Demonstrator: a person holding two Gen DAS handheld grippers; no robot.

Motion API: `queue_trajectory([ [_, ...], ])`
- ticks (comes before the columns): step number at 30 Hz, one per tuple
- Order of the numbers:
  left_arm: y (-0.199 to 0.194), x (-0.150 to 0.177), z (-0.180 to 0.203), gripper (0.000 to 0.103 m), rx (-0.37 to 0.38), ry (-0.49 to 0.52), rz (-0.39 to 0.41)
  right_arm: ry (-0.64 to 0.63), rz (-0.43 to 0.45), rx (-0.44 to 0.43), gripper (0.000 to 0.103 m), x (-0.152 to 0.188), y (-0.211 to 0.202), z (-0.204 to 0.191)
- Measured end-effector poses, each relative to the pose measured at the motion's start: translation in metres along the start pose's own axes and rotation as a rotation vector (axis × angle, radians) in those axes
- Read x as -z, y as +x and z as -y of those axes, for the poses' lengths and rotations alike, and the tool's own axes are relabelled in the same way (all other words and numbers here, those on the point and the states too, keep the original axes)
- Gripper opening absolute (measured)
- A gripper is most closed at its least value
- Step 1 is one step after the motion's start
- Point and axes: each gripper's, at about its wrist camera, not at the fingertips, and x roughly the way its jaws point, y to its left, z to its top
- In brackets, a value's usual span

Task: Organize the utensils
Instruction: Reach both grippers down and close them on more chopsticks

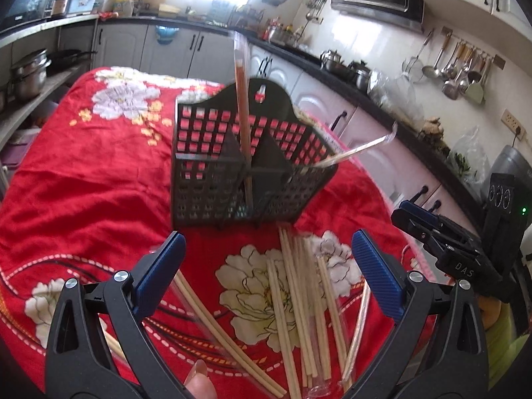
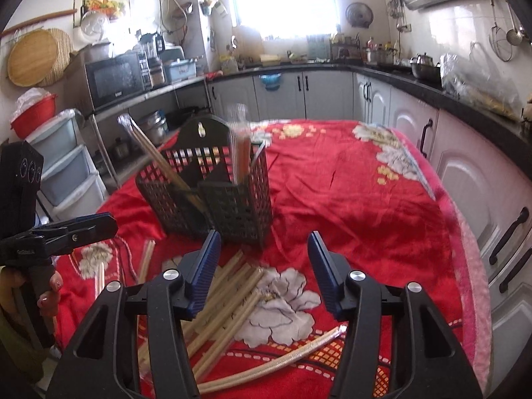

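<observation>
A black perforated utensil caddy (image 1: pixel 232 169) stands on the red floral cloth (image 1: pixel 83 183); it also shows in the right wrist view (image 2: pixel 212 196). A wrapped pair of reddish chopsticks (image 1: pixel 242 106) stands upright in it, and a pale wrapped pair (image 1: pixel 359 149) leans out of one side. Several loose pale chopsticks (image 1: pixel 299 302) lie on the cloth in front of the caddy, also in the right wrist view (image 2: pixel 219 302). My left gripper (image 1: pixel 266 279) is open and empty above them. My right gripper (image 2: pixel 262 272) is open and empty just in front of the caddy.
Kitchen cabinets and a dark counter (image 2: pixel 415 83) with pots run along the right and back. A microwave (image 2: pixel 116 76) and plastic drawers (image 2: pixel 66 166) stand at the left. Ladles hang on the wall (image 1: pixel 459 66). The table edge drops off at the right (image 2: pixel 465 232).
</observation>
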Motion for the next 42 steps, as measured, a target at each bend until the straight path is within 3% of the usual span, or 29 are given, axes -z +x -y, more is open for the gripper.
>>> queue_trajectory([
  [11,0.04,0.021,-0.002,0.077,-0.003,-0.016,-0.128,0.024,-0.085,-0.02,0.037,0.019,0.026,0.012],
  [14,0.049,0.025,-0.001,0.068,-0.006,-0.016,-0.159,0.031,-0.106,-0.025,0.034,0.021,0.034,0.014],
  [19,0.064,0.029,-0.001,0.043,0.002,-0.021,-0.206,0.041,-0.146,-0.042,0.03,0.025,0.048,0.017],
  [25,0.081,0.032,-0.003,0.027,0.005,-0.037,-0.254,0.047,-0.205,-0.056,0.026,0.026,0.068,0.02],
  [42,0.107,0.024,-0.006,0.019,-0.01,-0.051,-0.287,0.042,-0.307,-0.118,0.025,0.021,0.119,0.018],
])
